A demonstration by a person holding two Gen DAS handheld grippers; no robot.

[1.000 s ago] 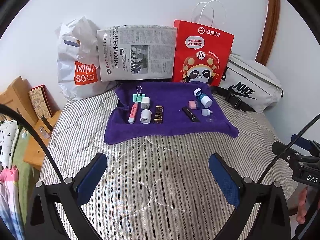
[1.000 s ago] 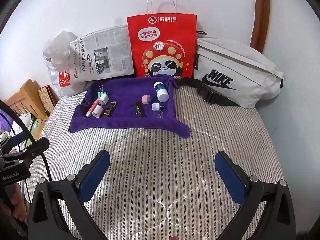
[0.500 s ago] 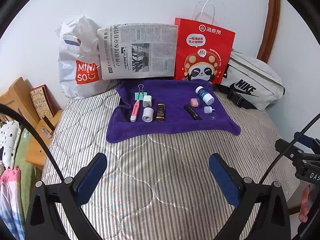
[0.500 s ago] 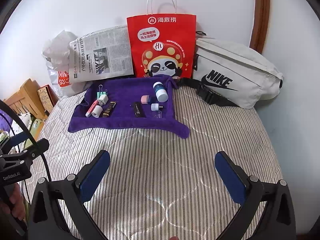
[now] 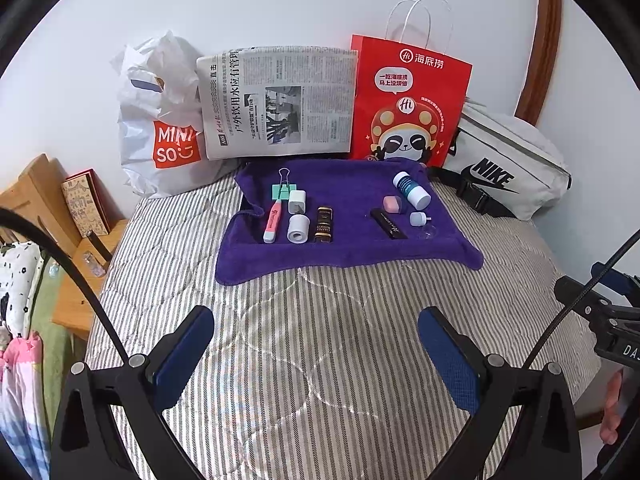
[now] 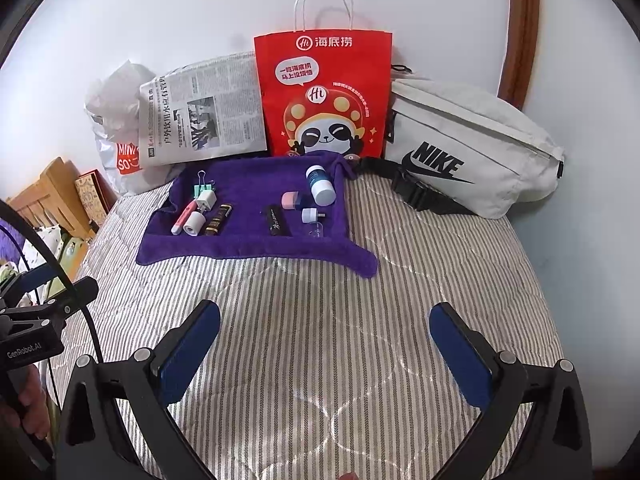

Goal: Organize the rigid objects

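Grippers, left [image 5: 312,344] and right [image 6: 325,340], stood open and empty; the pink highlighter [image 5: 272,222], light and stiff, seemed best pinched mid-barrel.

Small rigid items lie in two clusters on my purple towel [image 5: 348,240], at 12 o'clock ahead. Left cluster: mint binder clip [image 5: 282,188], white charger plug [image 5: 297,201], pink highlighter [image 5: 272,222], white tape roll [image 5: 298,230], dark gold-labelled tube [image 5: 323,224], all flat and close together. Right cluster: white bottle with teal label [image 5: 411,190] on its side, pink eraser [image 5: 391,204], black bar [image 5: 388,223], small white cap [image 5: 418,219], clear piece [image 5: 427,233], hard to identify.
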